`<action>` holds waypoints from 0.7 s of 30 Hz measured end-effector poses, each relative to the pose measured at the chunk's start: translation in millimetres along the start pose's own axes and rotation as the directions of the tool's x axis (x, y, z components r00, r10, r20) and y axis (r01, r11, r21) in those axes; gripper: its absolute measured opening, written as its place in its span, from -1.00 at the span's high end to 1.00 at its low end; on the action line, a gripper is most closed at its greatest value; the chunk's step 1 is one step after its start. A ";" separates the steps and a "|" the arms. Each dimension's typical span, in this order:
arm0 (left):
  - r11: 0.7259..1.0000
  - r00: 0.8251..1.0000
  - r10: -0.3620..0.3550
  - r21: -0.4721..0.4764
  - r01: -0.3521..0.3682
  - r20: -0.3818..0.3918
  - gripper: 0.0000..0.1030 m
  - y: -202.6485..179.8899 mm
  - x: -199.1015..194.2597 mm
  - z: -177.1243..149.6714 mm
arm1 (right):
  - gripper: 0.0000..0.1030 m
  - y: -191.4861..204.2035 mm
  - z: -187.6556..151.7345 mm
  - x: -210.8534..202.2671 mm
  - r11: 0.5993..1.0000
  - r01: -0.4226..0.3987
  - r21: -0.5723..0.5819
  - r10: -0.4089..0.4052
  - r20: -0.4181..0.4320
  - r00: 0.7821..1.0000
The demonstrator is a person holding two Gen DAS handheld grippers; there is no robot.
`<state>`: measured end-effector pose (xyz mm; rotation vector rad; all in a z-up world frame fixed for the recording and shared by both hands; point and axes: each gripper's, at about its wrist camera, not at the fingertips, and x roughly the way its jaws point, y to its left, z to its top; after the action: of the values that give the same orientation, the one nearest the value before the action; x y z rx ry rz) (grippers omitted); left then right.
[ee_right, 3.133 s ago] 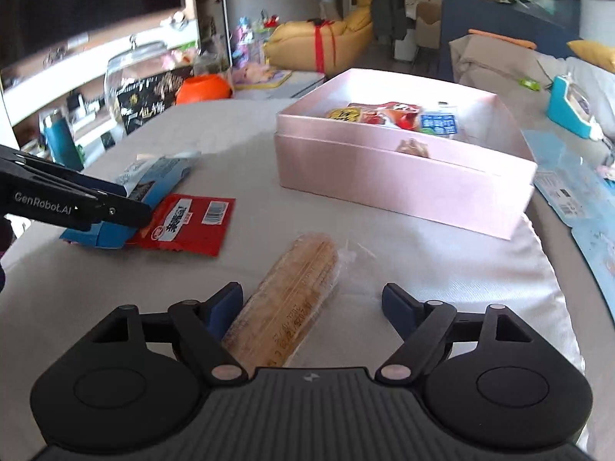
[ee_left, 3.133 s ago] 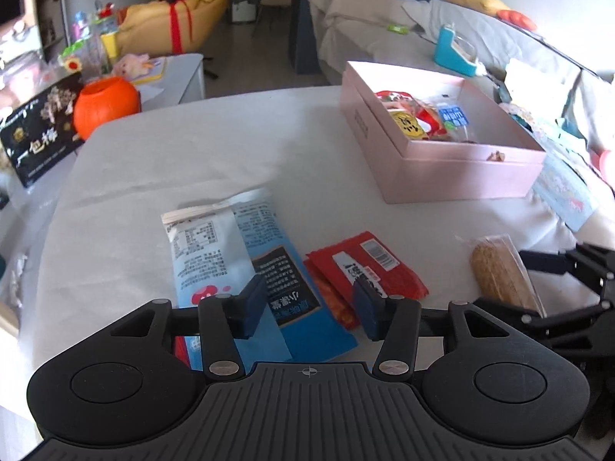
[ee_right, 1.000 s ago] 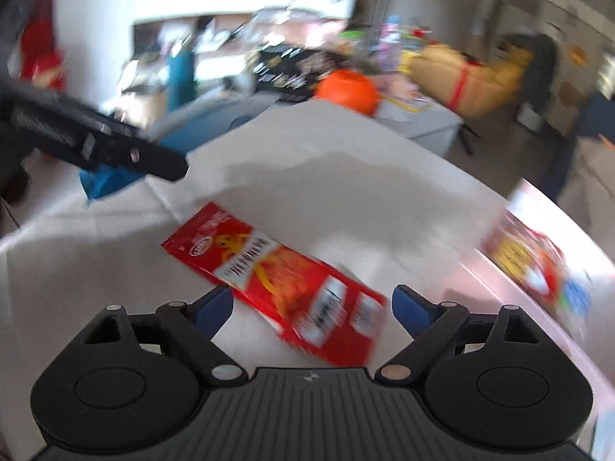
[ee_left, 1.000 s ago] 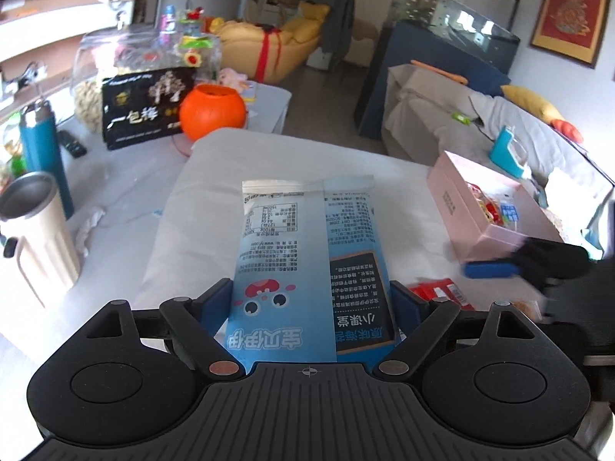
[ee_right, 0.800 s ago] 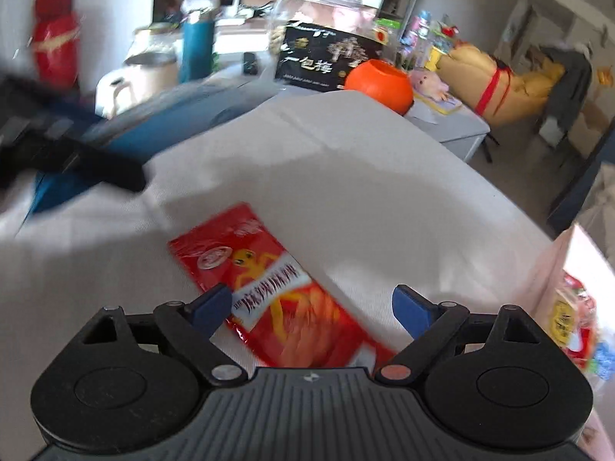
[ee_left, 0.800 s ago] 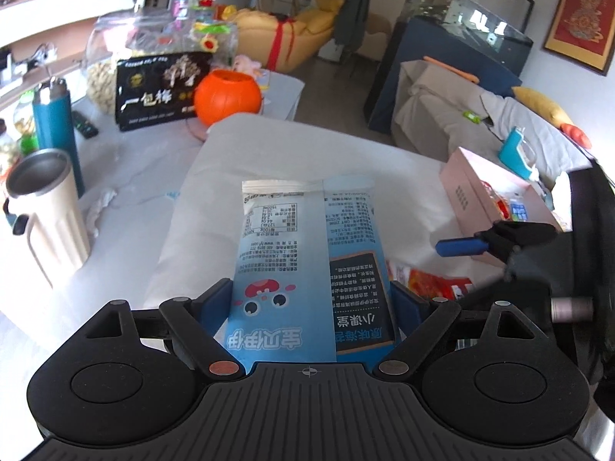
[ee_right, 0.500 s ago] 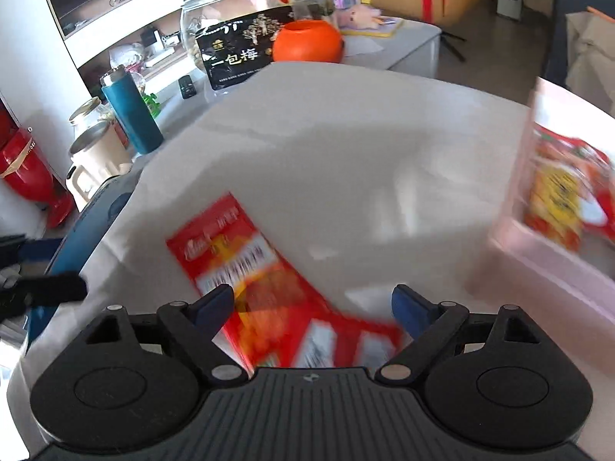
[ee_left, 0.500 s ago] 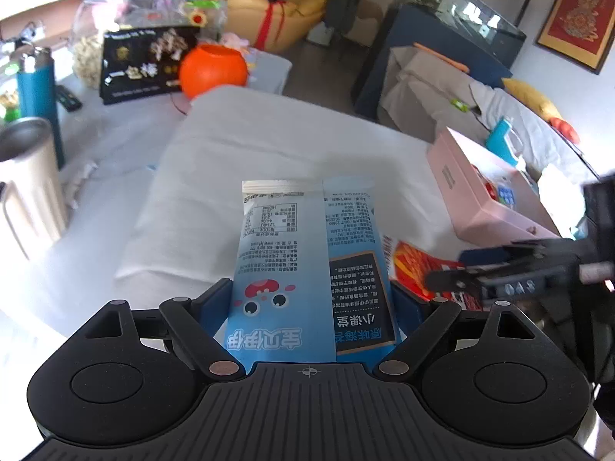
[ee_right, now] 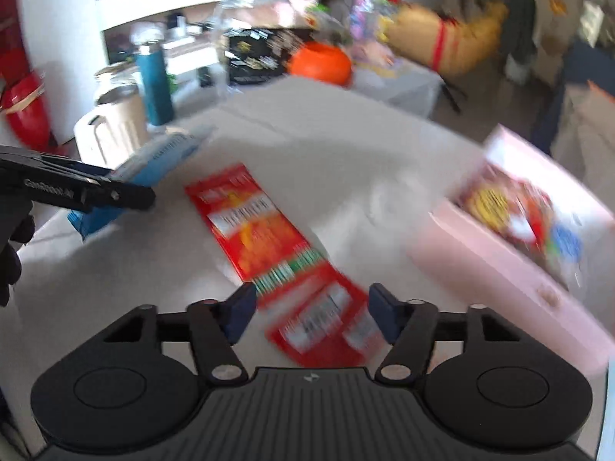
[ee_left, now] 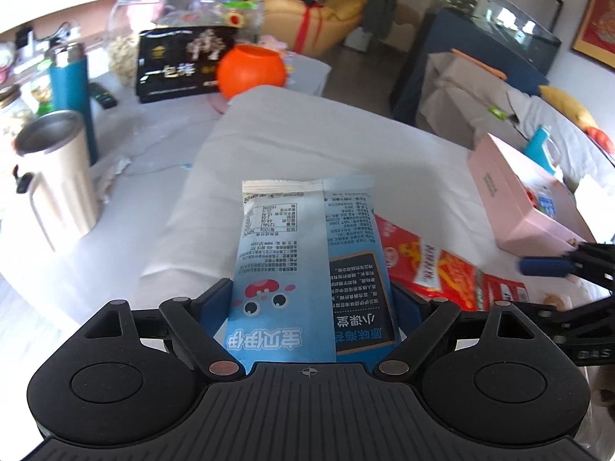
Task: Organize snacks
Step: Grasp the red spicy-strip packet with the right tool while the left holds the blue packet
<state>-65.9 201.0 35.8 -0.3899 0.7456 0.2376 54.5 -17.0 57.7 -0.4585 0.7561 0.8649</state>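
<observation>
My left gripper (ee_left: 312, 301) is shut on a blue snack bag (ee_left: 307, 261) and holds it above the white table; the bag also shows in the right wrist view (ee_right: 153, 165). A red snack packet (ee_right: 276, 246) lies on the table, also visible in the left wrist view (ee_left: 434, 265). My right gripper (ee_right: 309, 313) has its jaws on either side of the red packet's near end; blur hides whether they grip it. The open pink box (ee_right: 511, 242) with several snacks stands to the right, also in the left wrist view (ee_left: 526, 199).
An orange bowl (ee_left: 251, 71), a black snack box (ee_left: 180, 65), a teal bottle (ee_left: 71, 92) and a cream mug (ee_left: 54, 169) stand on the far left. The white table cloth (ee_left: 326, 142) lies between them and the pink box.
My right gripper has narrowed its jaws around the red packet's near end. My left gripper still holds the blue bag; its view shifted slightly.
</observation>
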 end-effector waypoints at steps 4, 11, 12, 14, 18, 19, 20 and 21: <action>0.999 1.000 0.000 -0.037 0.000 -0.003 -0.75 12.6 -5.8 0.0 | -0.36 18.9 33.0 45.9 0.998 -0.069 -0.010 0.068 -0.031 0.997; 0.999 0.999 -0.030 -0.041 0.029 -0.017 -0.75 16.1 -9.4 -5.1 | -0.22 33.3 50.1 75.9 0.998 -0.066 0.008 0.067 -0.061 0.996; 0.999 0.999 -0.038 -0.035 0.037 -0.019 -0.75 13.5 -8.1 -5.9 | -0.10 34.2 46.8 71.7 0.998 -0.059 -0.002 0.058 -0.062 0.996; 0.998 0.998 -0.067 -0.013 0.066 -0.022 -0.75 6.1 -6.0 -8.2 | -0.02 27.2 37.2 60.5 0.999 -0.046 0.025 0.048 -0.068 0.997; 0.988 0.989 -0.137 0.059 0.141 -0.053 -0.75 -19.7 1.6 -13.1 | 0.03 -4.7 9.1 32.4 0.990 -0.007 0.143 0.017 -0.068 0.998; 0.984 0.986 -0.154 0.082 0.159 -0.065 -0.75 -27.4 4.2 -15.5 | 0.03 -12.6 1.3 24.3 0.986 0.006 0.167 0.005 -0.065 0.998; 0.979 0.983 -0.169 0.105 0.177 -0.077 -0.75 -36.1 6.8 -17.1 | 0.03 -21.8 -7.3 14.5 0.980 0.023 0.195 -0.011 -0.062 0.998; 0.974 0.980 -0.180 0.124 0.189 -0.084 -0.75 -43.6 8.9 -19.0 | 0.09 -29.3 -15.8 5.2 0.975 0.037 0.218 -0.024 -0.061 0.998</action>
<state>-56.1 154.3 28.2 -0.3415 0.7865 -0.0011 74.2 -41.5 45.3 -0.2992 0.8847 0.7319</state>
